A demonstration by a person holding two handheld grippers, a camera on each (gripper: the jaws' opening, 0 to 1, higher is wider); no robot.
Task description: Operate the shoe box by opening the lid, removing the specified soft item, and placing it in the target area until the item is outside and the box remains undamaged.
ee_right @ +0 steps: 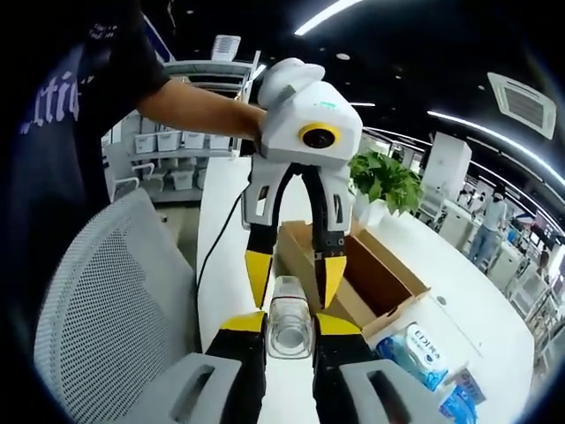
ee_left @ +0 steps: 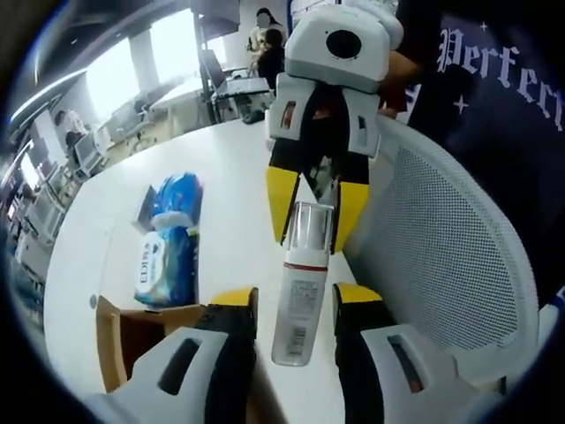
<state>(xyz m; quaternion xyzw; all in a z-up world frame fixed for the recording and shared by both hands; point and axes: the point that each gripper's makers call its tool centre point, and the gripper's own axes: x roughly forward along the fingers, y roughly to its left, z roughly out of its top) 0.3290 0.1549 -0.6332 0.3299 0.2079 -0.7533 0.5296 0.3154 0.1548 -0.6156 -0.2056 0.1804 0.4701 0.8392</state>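
Box (ee_right: 371,274) sits open on the table (ee_left: 238,177); bottle (ee_left: 298,291) is out, held in midair. Left gripper (ee_left: 294,305) clamps its body, right gripper (ee_left: 316,208) pinches the cap, probably a handover.

An open-plan office: rows of desks with monitors (ee_left: 84,150) run along bright windows (ee_left: 113,75). Long ceiling strip lights (ee_right: 331,13), a ceiling air-conditioning unit (ee_right: 521,93), a mesh office chair (ee_right: 106,291) and a potted plant (ee_right: 387,181) on the white table (ee_right: 221,230) show it
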